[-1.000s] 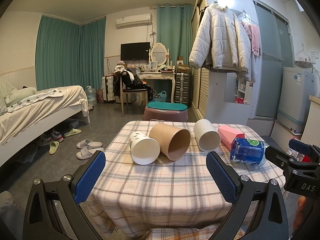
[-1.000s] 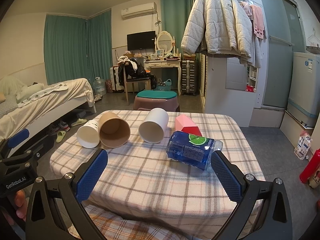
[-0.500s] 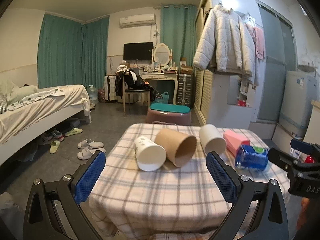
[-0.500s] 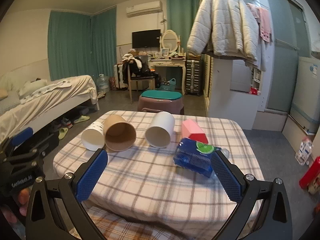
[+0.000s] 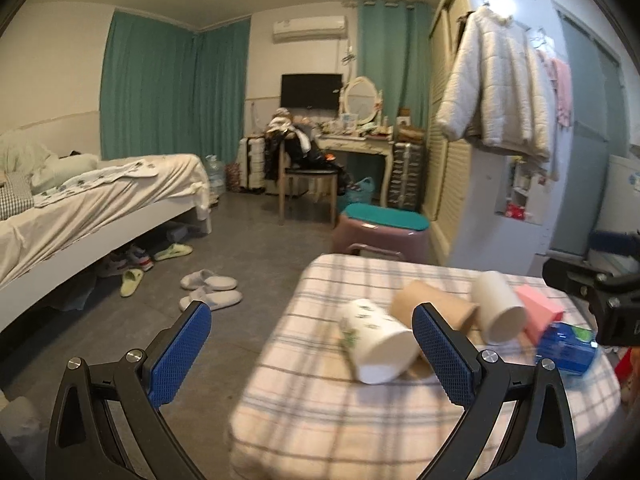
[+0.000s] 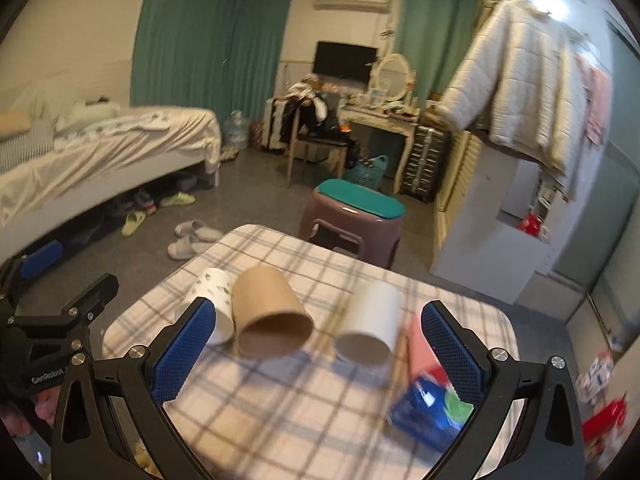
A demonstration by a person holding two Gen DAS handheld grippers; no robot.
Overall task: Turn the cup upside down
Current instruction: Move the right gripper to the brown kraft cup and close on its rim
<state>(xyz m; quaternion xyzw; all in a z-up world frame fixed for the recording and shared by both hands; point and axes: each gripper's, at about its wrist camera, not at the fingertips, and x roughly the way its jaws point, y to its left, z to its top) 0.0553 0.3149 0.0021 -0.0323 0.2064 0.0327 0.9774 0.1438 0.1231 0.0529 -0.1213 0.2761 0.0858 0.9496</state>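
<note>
I see a bedroom with a grey floor (image 5: 248, 240) and teal curtains (image 5: 168, 88) across the far corner. A bed (image 5: 100, 200) runs along the left wall, slippers (image 5: 210, 290) beside it. Against the back wall stand a television (image 5: 311, 91), a dressing table (image 5: 356, 142) and a chair (image 5: 306, 184). A white jacket (image 5: 496, 92) hangs on the wardrobe (image 5: 448, 120) at right.

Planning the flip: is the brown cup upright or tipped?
Tipped: the brown cup lies on its side on the tablecloth, open mouth facing the camera.

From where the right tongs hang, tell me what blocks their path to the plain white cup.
Nothing visible blocks it. The right tongs are open and empty, and the plain white cup lies on its side directly ahead between brown cup and pink box.
</note>
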